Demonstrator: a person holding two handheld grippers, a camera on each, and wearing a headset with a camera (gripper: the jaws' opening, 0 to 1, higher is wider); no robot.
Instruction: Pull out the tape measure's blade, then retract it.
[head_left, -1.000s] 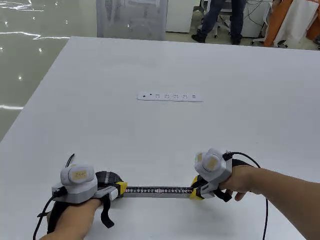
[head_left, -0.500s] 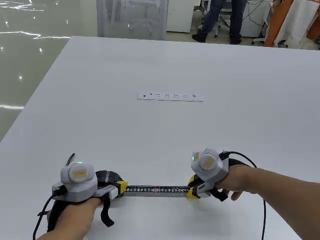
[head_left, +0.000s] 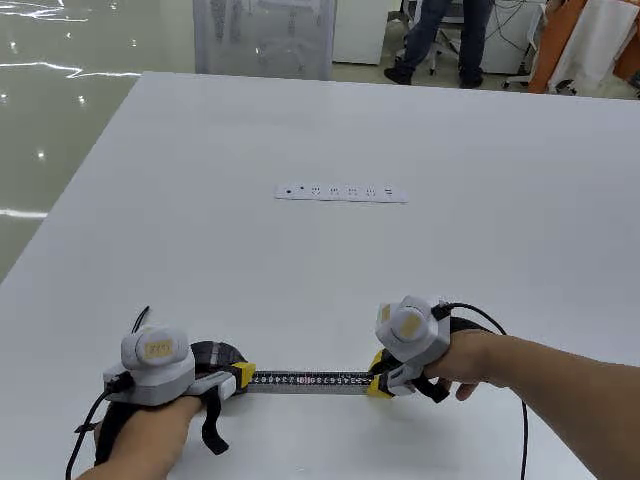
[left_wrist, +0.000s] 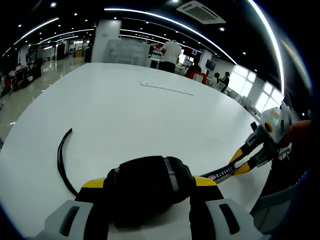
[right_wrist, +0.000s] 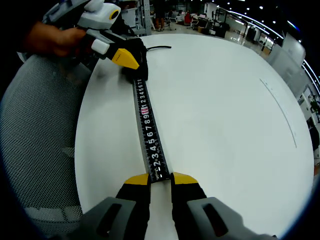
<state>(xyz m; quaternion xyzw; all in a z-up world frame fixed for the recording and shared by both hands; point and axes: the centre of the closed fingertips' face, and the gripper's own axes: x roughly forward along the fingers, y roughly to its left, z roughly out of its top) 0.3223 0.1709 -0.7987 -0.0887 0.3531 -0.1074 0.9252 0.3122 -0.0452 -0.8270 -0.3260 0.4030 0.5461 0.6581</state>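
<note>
The black tape measure case (head_left: 214, 358) lies on the white table (head_left: 400, 130) near its front edge, and my left gripper (head_left: 238, 377) is shut on it. In the left gripper view the case (left_wrist: 150, 190) sits between the yellow tips of my left gripper (left_wrist: 150, 182). A short length of the blade (head_left: 310, 380) runs right from the case to my right gripper (head_left: 378, 387), which is shut on its end. In the right gripper view the numbered blade (right_wrist: 148, 130) leads from my right gripper (right_wrist: 160, 178) up to the case (right_wrist: 135, 62).
A white power strip (head_left: 341, 193) lies flat at mid-table. The case's black wrist strap (left_wrist: 62, 160) trails on the table to the left. A grey mesh chair (right_wrist: 40, 140) stands beside the front edge. A person (head_left: 440, 35) stands beyond the far edge.
My right gripper has moved left toward the case with the blade's end, so less blade shows. The left gripper and case have stayed put.
</note>
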